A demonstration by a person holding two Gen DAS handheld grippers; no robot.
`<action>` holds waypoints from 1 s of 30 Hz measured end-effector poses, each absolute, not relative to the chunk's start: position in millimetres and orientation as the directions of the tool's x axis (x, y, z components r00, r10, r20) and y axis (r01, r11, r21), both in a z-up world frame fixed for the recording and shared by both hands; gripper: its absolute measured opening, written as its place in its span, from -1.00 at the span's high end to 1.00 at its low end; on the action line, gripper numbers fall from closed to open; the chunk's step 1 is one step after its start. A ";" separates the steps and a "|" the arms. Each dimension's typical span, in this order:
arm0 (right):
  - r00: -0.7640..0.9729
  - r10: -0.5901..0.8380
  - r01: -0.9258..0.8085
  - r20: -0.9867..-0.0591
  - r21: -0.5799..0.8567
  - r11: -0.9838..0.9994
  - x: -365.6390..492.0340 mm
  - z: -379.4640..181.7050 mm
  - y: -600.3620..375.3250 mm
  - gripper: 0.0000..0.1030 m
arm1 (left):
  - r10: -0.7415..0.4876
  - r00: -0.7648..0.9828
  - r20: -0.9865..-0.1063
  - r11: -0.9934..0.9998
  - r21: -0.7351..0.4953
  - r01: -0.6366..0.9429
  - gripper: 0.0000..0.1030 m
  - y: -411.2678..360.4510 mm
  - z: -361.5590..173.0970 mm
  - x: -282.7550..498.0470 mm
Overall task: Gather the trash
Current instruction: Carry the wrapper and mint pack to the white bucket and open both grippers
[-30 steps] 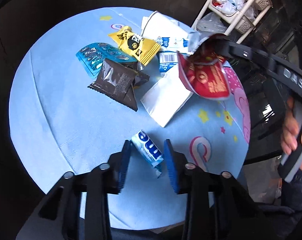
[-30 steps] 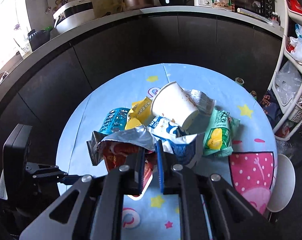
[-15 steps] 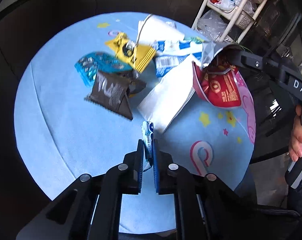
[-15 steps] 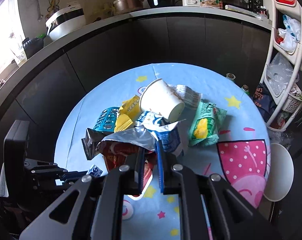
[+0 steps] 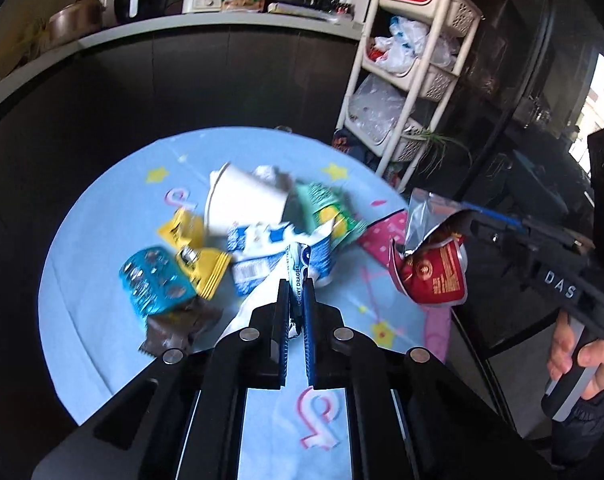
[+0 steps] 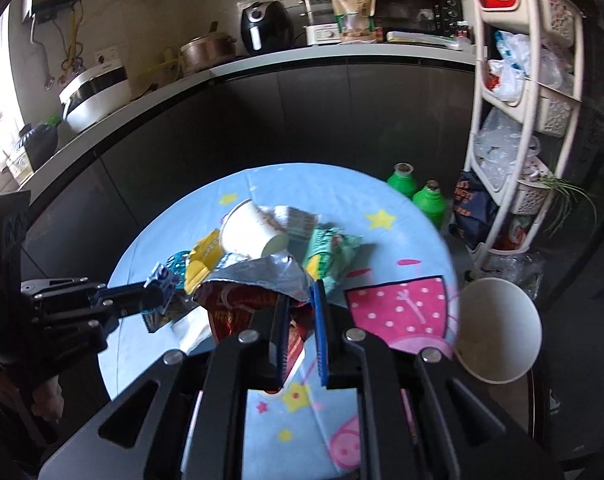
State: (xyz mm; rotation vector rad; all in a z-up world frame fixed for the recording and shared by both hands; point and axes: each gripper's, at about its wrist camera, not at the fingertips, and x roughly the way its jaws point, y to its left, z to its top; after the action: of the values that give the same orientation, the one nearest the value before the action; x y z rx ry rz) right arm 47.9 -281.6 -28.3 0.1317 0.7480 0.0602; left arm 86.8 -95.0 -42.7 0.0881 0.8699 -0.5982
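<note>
Lifting off the table [image 5: 102,320] now, candy pack [image 5: 298,280] between left fingers [image 5: 282,312].

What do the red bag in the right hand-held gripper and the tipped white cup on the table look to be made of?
Red bag: looks like foil-lined plastic film; its torn-open top shows a shiny silver, crinkled inside and a glossy red printed outside. White cup: probably coated paper; matte white wall, rolled rim, keeps its stiff shape lying on its side. Neither is certain from looks alone.

Glossy foil-lined red wrapper [image 6: 258,300], matt white paper cup [image 6: 252,234], printed cloth-look tablecloth [image 5: 102,240], matt black plastic gripper fingers [image 5: 278,312].
</note>
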 end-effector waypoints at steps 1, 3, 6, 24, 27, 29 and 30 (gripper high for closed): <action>0.735 0.088 0.010 -0.672 0.142 0.990 44.6 -26.9 -288.7 0.76 | -0.473 0.490 -0.732 0.825 -0.171 0.539 0.89 -101.0 -38.3 86.9; 0.739 0.065 0.045 -0.670 0.145 0.988 39.2 -26.2 -301.6 0.76 | -0.493 0.484 -0.723 0.809 -0.175 0.562 0.89 -113.4 -34.3 85.6; 0.733 0.029 0.096 -0.679 0.145 0.985 32.2 -29.2 -321.2 0.76 | -0.523 0.461 -0.717 0.780 -0.185 0.597 0.89 -136.1 -31.1 84.8; 0.713 -0.107 0.309 -0.693 0.173 0.935 -5.7 -54.1 -436.9 0.76 | -0.596 0.348 -0.723 0.649 -0.179 0.739 0.89 -290.2 -35.5 97.3; 0.701 -0.120 0.334 -0.703 0.175 0.926 -7.7 -64.5 -454.1 0.76 | -0.600 0.321 -0.733 0.626 -0.180 0.759 0.89 -314.3 -43.6 100.4; 0.694 -0.123 0.349 -0.710 0.182 0.919 -7.9 -72.2 -465.4 0.76 | -0.603 0.298 -0.740 0.613 -0.190 0.767 0.89 -327.1 -50.1 102.7; 0.691 -0.123 0.353 -0.712 0.184 0.917 -7.8 -75.3 -469.4 0.76 | -0.603 0.288 -0.744 0.607 -0.194 0.770 0.89 -333.2 -53.3 103.9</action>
State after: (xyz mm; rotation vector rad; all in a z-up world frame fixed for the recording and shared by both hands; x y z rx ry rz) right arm -7.8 -469.4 -75.3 0.3203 0.7652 -0.2715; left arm 103.9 -333.2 -53.3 0.2181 0.8863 -0.9264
